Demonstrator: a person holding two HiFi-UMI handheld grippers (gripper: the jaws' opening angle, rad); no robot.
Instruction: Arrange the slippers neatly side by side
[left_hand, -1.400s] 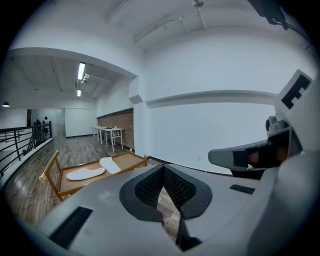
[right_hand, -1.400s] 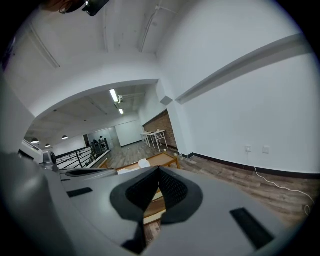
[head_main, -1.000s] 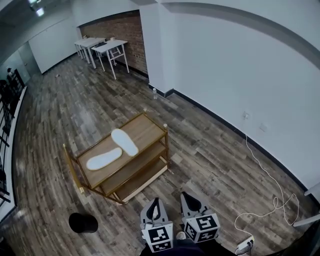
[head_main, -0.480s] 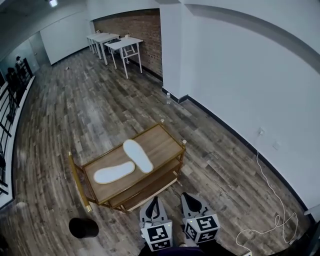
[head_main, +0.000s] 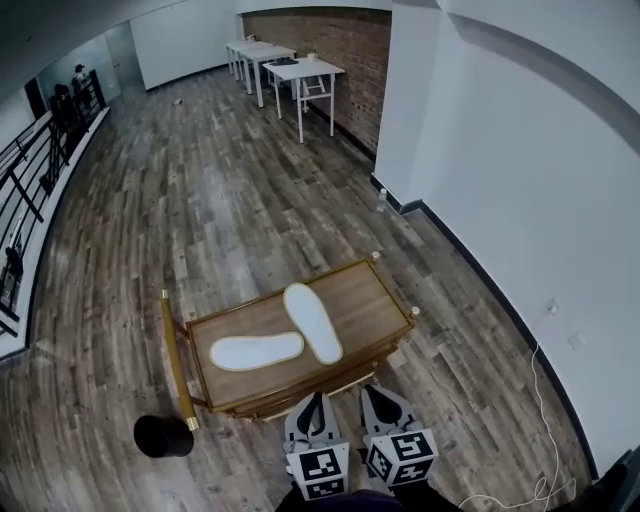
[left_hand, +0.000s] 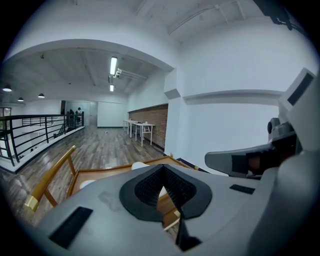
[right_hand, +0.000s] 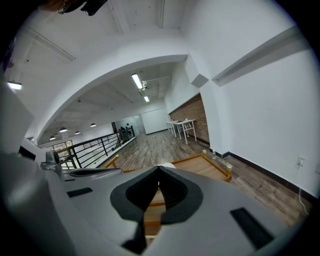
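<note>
Holding left hand-held gripper (head_main: 313, 408) low, close to near edge of wooden cart (head_main: 365, 300), jaws pressed fully together, gripping nothing. Holding right hand-held gripper (head_main: 377, 400) just beside it on its right, jaws likewise meeting tip to tip, gripping nothing. Pointing both forward and slightly downward toward the cart.

Spotting two white slippers lying flat on the cart's top surface, ahead of both hand-held grippers and apart from the jaws. Noting crosswise slipper (head_main: 256, 351) ahead and to the left of left hand-held gripper, lying sideways across the surface. Noting angled slipper (head_main: 312, 322) almost straight ahead of left hand-held gripper, ahead-left of the right one, slanting with nearer end toward the right and farther end toward the left. Forming a rough V rather than a neat pair, with the crosswise slipper's right end just beside the angled slipper's nearer half; not telling whether touching.

Seeing black round thing (head_main: 163, 436) on wooden floor (head_main: 200, 200), left of left hand-held gripper and just beside the cart's gold handle (head_main: 174, 352). Seeing white tables (head_main: 300, 70) far ahead by brick wall (head_main: 330, 35), black railing (head_main: 40, 150) far ahead-left, white wall (head_main: 520, 180) to the right of right hand-held gripper.
</note>
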